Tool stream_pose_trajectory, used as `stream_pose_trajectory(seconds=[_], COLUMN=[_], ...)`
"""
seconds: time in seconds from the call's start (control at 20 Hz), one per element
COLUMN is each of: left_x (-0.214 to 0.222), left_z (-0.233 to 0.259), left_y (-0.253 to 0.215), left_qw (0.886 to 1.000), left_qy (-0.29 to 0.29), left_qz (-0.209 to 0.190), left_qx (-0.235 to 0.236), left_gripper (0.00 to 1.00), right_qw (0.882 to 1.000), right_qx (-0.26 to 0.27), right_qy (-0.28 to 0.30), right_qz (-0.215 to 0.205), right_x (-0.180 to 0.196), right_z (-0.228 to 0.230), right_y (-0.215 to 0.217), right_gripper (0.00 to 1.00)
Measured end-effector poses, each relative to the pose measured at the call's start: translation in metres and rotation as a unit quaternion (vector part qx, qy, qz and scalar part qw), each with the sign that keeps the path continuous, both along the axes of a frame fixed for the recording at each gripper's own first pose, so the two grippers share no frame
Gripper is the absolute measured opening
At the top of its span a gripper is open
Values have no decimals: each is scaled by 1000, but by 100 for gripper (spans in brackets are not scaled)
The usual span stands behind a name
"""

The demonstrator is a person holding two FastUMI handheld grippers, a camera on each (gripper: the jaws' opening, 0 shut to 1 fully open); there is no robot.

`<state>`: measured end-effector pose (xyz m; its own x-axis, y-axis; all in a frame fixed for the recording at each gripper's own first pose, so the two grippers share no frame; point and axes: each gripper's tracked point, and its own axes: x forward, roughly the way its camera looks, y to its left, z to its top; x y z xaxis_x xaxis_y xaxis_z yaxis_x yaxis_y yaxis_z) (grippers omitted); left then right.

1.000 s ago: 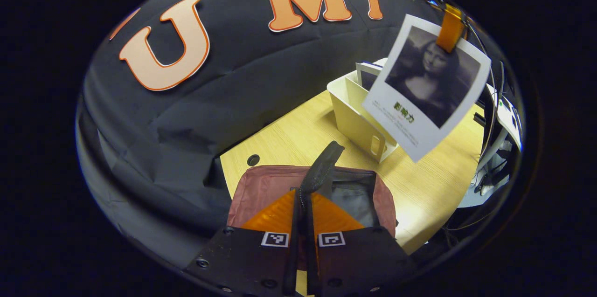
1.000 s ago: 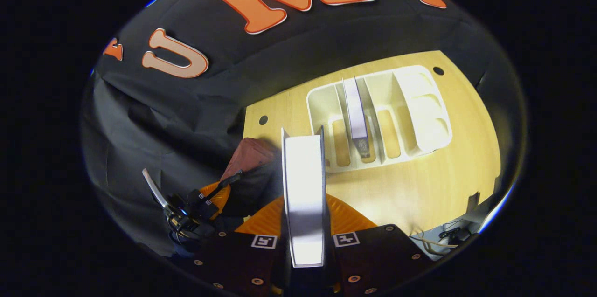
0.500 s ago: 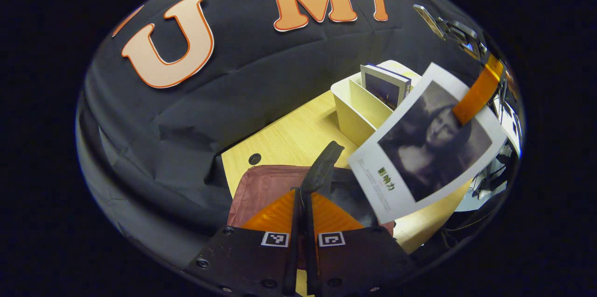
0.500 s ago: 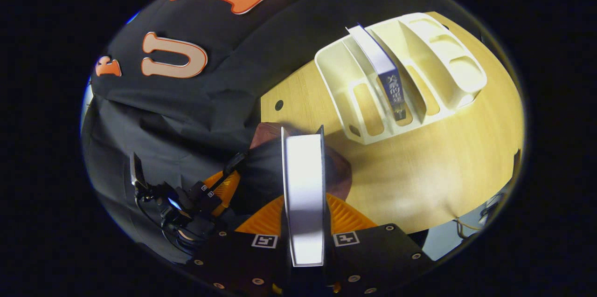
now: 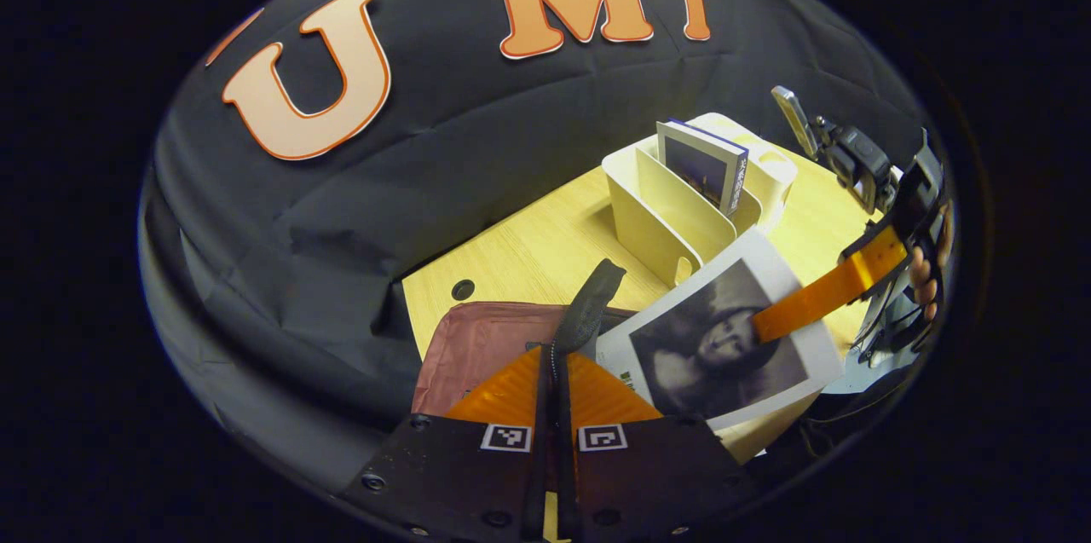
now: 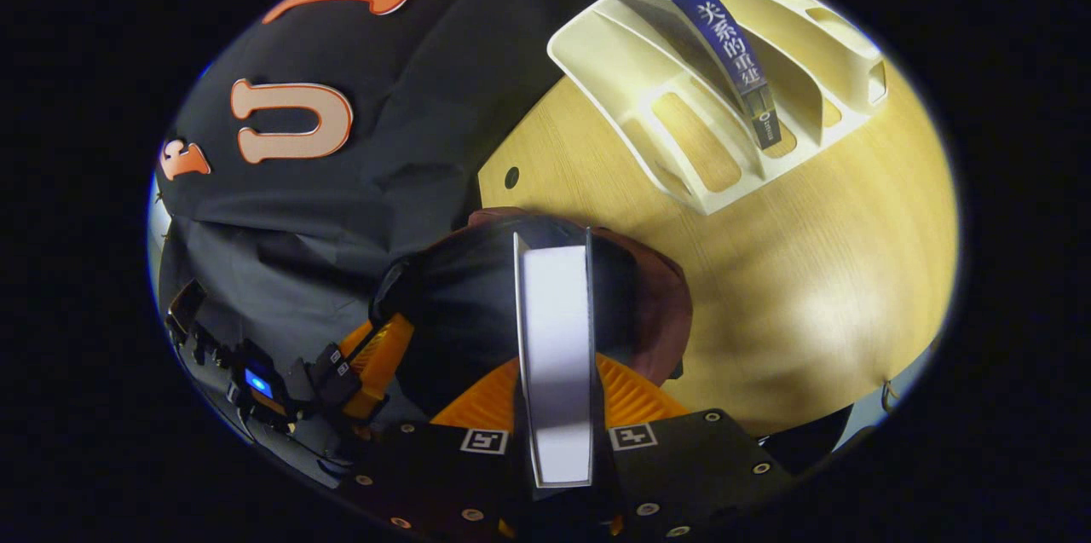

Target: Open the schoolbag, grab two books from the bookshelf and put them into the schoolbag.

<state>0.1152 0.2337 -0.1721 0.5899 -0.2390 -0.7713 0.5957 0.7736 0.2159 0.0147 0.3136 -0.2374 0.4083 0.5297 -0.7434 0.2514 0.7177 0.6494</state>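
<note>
Book [image 6: 554, 355] between right tool [image 6: 558, 407] fingers

Light wood-grain table [image 6: 810, 270] with a small round hole [image 6: 510, 177] near its back edge, close to the wall. Black cloth wall [image 5: 477, 159] hangs creased behind table. Cables [image 5: 886, 338] visible past the table's edge in the left gripper view.

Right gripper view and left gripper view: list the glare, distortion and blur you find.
Right gripper view: a bright glare patch on the table; the held book has a washed-out page edge; the bookshelf bows with fisheye curve. Left gripper view: even, dimmer light; the table edge curves; the right gripper and its book's cover look slightly soft.
</note>
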Motion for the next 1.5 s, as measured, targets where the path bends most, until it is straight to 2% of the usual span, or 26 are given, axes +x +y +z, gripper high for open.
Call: stream_pose_trajectory(seconds=[0.3, 0.9, 1.1, 1.2, 1.25, 1.3, 1.45, 1.5], left_x=[2, -6, -8, -9, -7, -7, -4, -3], left_z=[9, 19, 17, 17, 16, 15, 15, 12], left_y=[0, -24, -29, -31, -29, -27, -22, -21], left_qw=[1000, 999, 999, 999, 999, 999, 999, 999], left_qy=[3, 13, 18, 21, 19, 21, 17, 18], left_qz=[-6, -35, -36, -38, -36, -33, -25, -23], left_qx=[2, -9, -14, -15, -14, -15, -17, -18], left_gripper=[5, 5, 4, 4, 4, 4, 4, 4], right_qw=[999, 996, 995, 995, 996, 996, 999, 999], right_qx=[30, 78, 96, 98, 89, 87, 38, 28], right_qy=[0, -2, -5, 11, 23, 28, 25, 17], right_qz=[-24, -37, -30, -21, -17, -14, -22, -25], right_x=[11, 37, 43, 39, 39, 36, 42, 47], right_z=[-31, -82, -95, -103, -107, -107, -114, -109], right_y=[28, 77, 100, 110, 111, 110, 82, 68], right_gripper=[28, 29, 28, 32, 24, 42, 100, 97])
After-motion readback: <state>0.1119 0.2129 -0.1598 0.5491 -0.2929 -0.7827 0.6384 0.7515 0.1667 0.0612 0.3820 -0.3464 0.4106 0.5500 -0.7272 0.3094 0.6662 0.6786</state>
